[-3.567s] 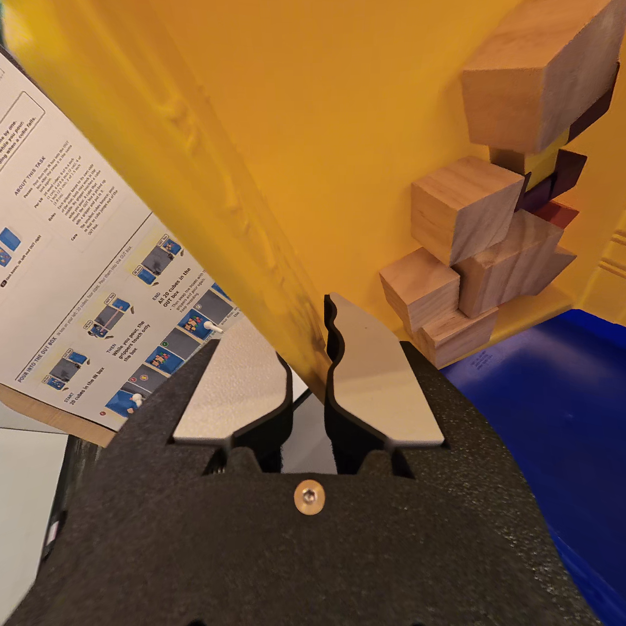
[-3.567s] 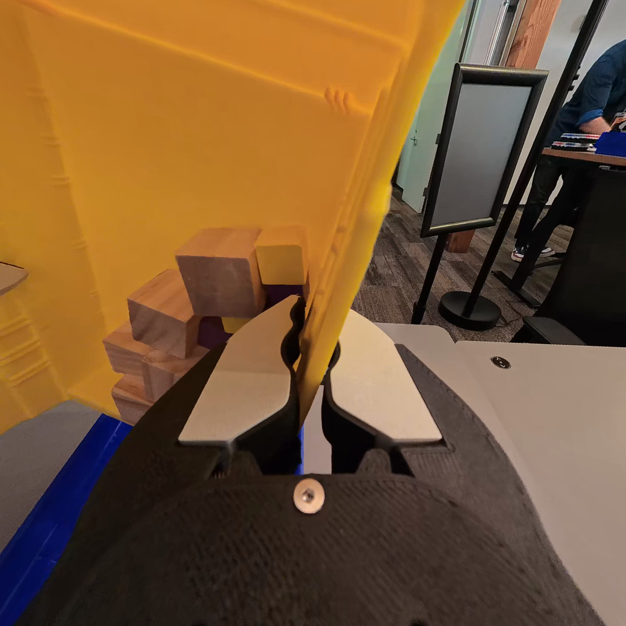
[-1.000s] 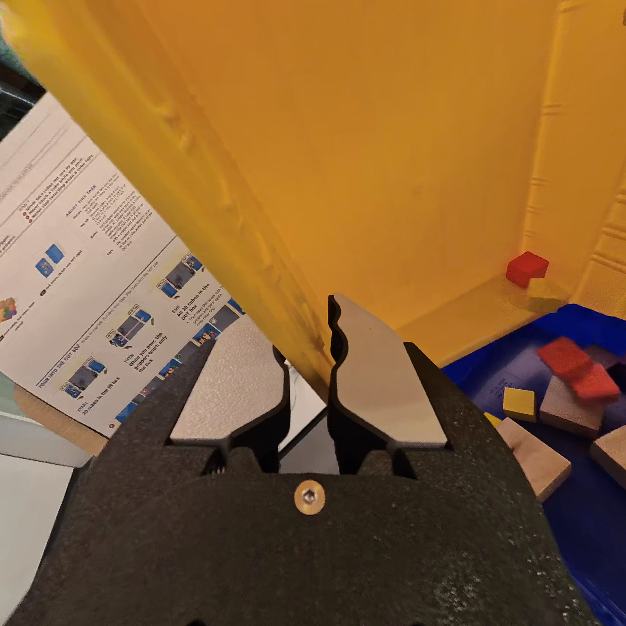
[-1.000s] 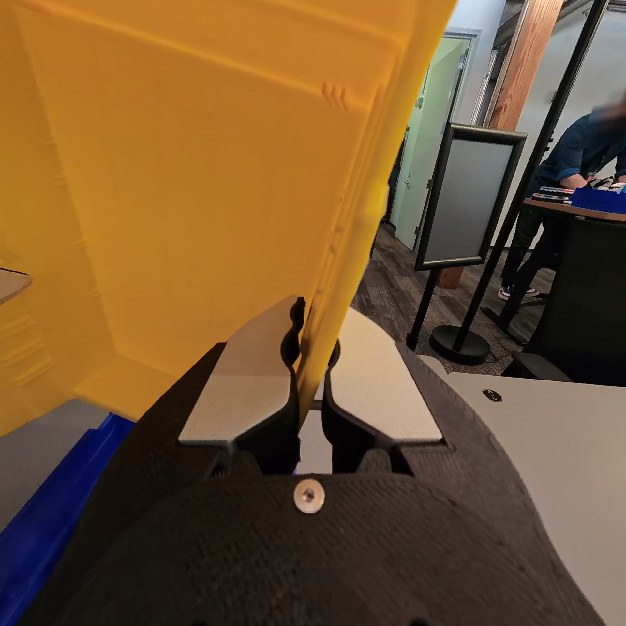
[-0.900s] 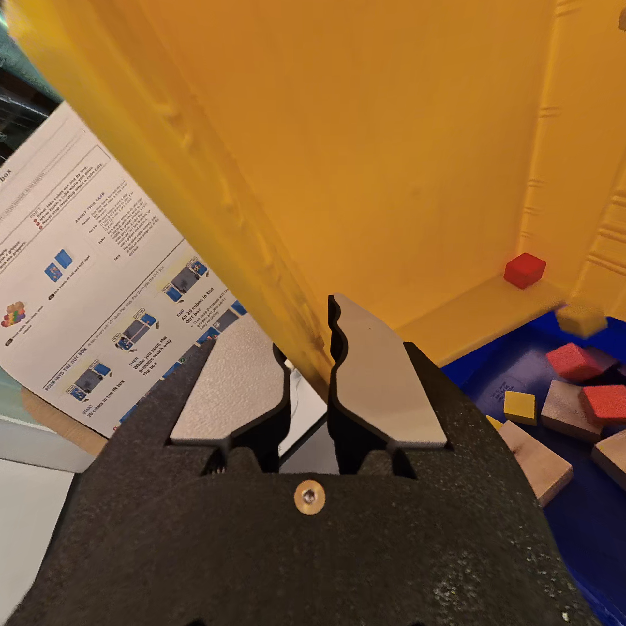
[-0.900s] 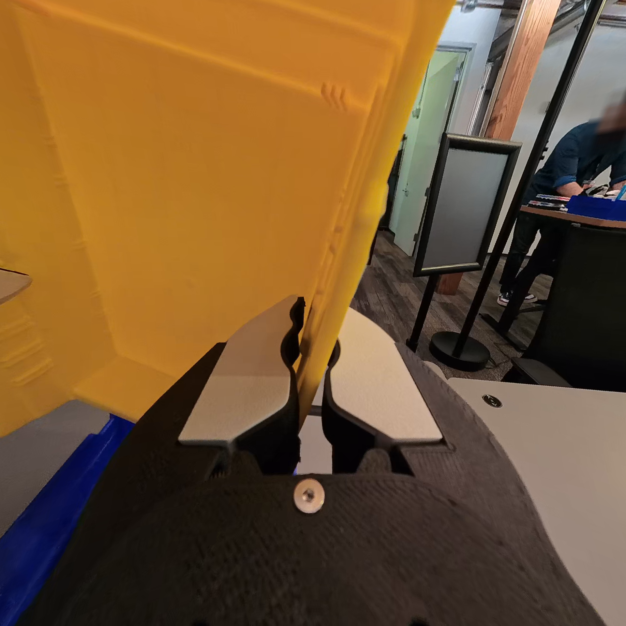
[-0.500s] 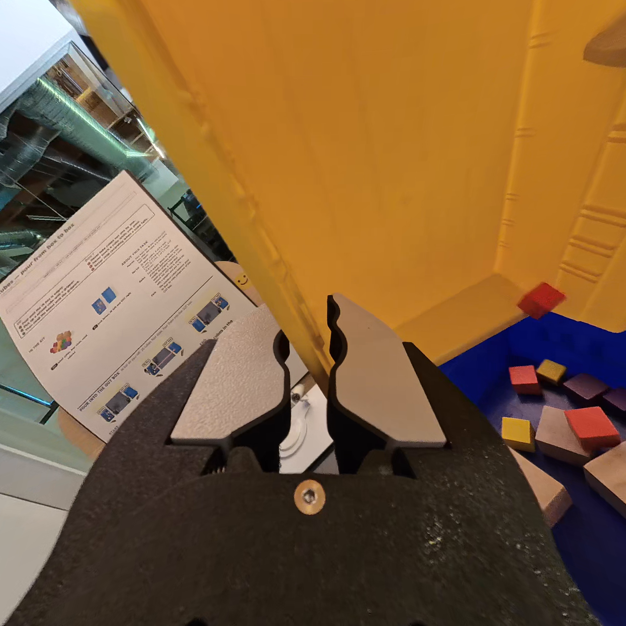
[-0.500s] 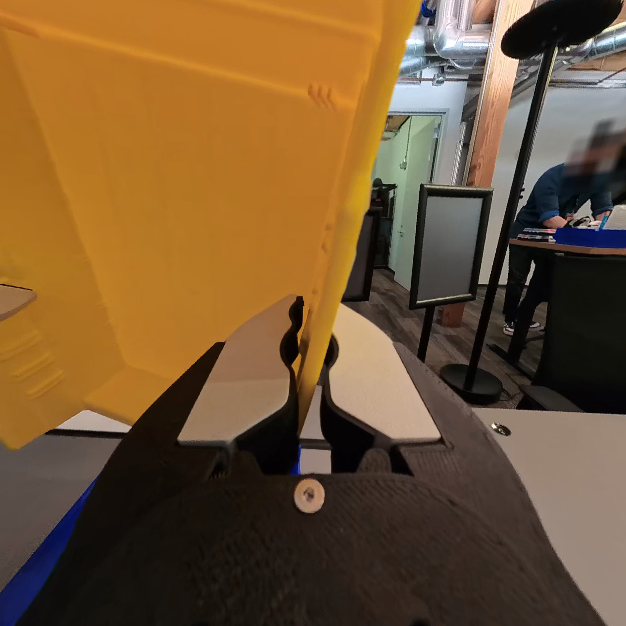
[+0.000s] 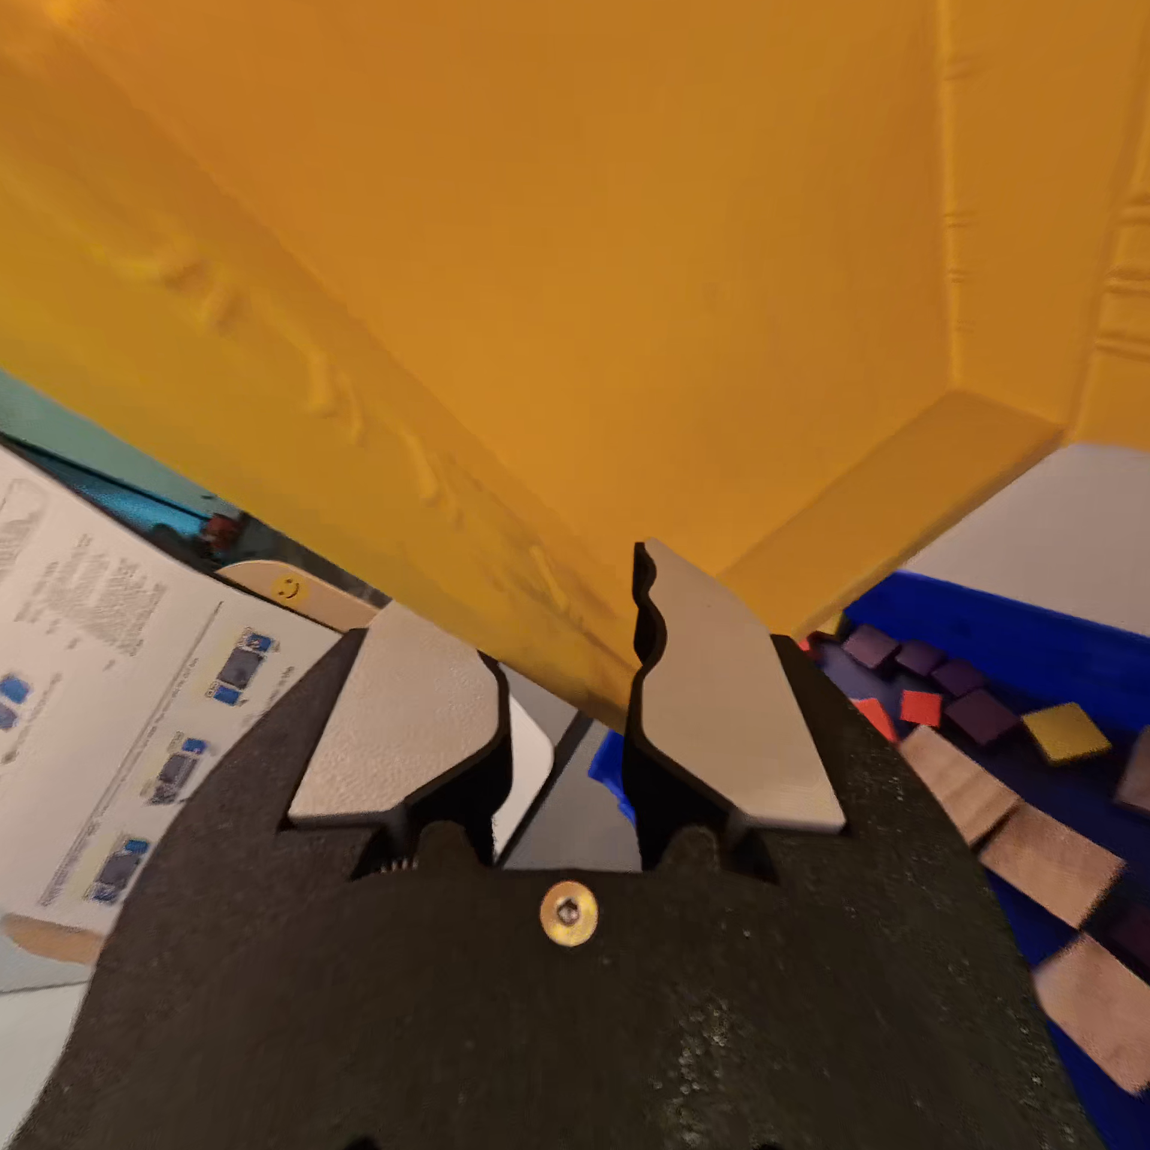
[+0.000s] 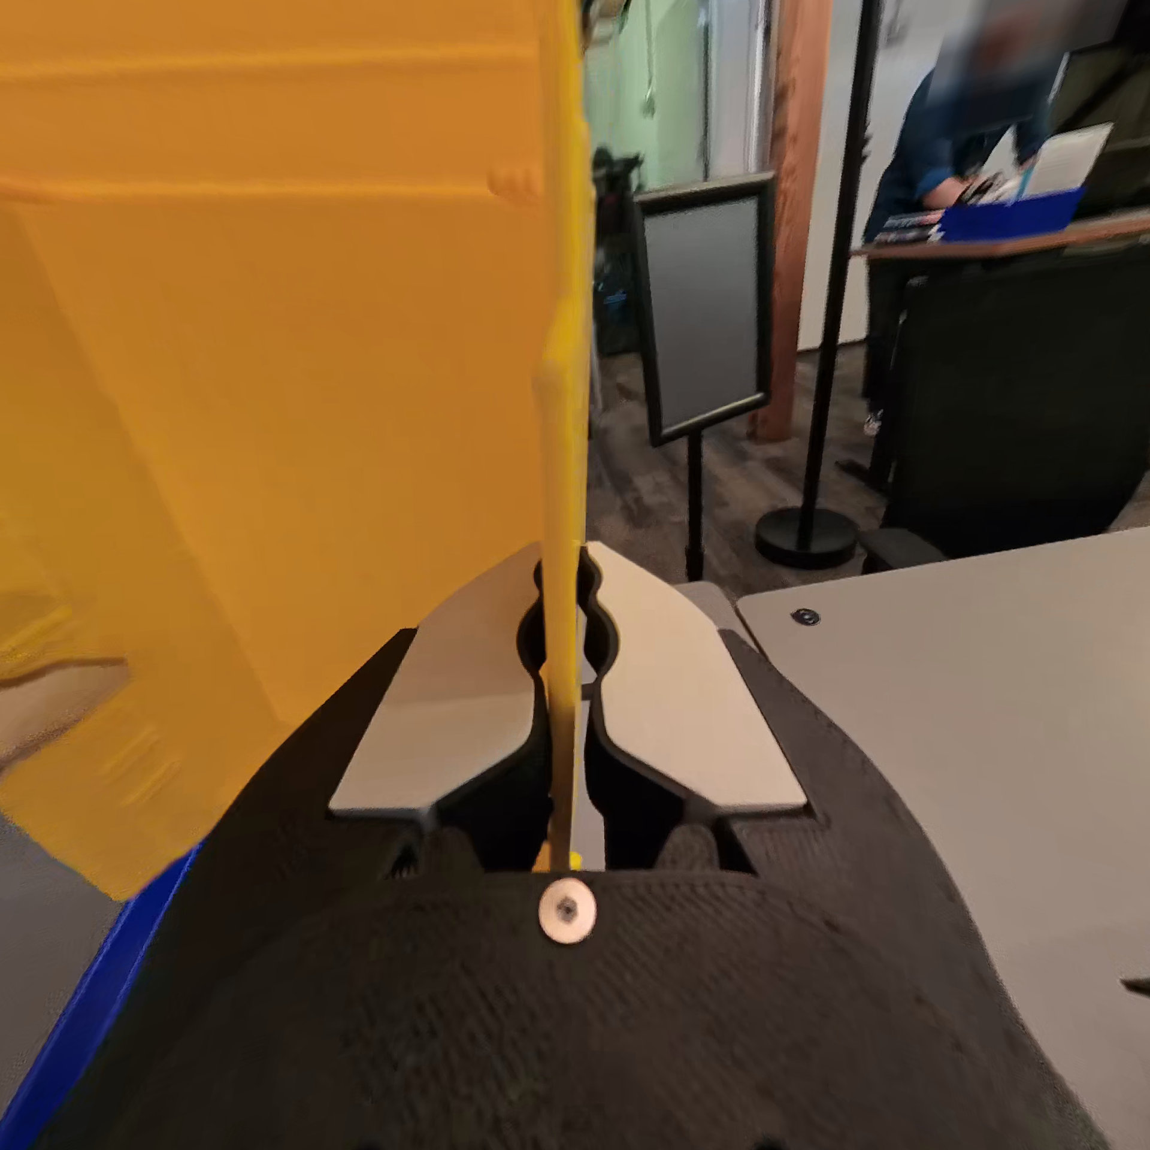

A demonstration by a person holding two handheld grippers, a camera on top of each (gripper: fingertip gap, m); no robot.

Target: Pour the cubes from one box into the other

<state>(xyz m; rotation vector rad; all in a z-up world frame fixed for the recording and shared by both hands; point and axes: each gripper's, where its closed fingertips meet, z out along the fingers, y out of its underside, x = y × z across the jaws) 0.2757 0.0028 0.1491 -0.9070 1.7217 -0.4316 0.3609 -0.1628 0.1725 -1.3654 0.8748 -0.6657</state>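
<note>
The yellow box (image 9: 622, 249) is held up and tilted, and its inside shows no cubes. My left gripper (image 9: 569, 628) is shut on its left wall. My right gripper (image 10: 563, 597) is shut on its right wall (image 10: 566, 435), seen edge-on. Below it lies the blue box (image 9: 1027, 647) with several cubes inside: purple (image 9: 980, 715), red (image 9: 920, 707), yellow (image 9: 1065, 740) and larger plain wooden ones (image 9: 1051, 865). The blue box's edge also shows in the right wrist view (image 10: 93, 983).
A printed instruction sheet (image 9: 93, 672) stands on a wooden board at the left. The grey table (image 10: 964, 715) extends to the right. Beyond it stand a black sign frame (image 10: 706, 311), a black pole stand (image 10: 809, 529) and a person at another desk (image 10: 971, 143).
The last red cube has left the yellow box and lies in the blue box. The yellow box has swung back, away from the steep pour angle. Both grippers keep their hold.
</note>
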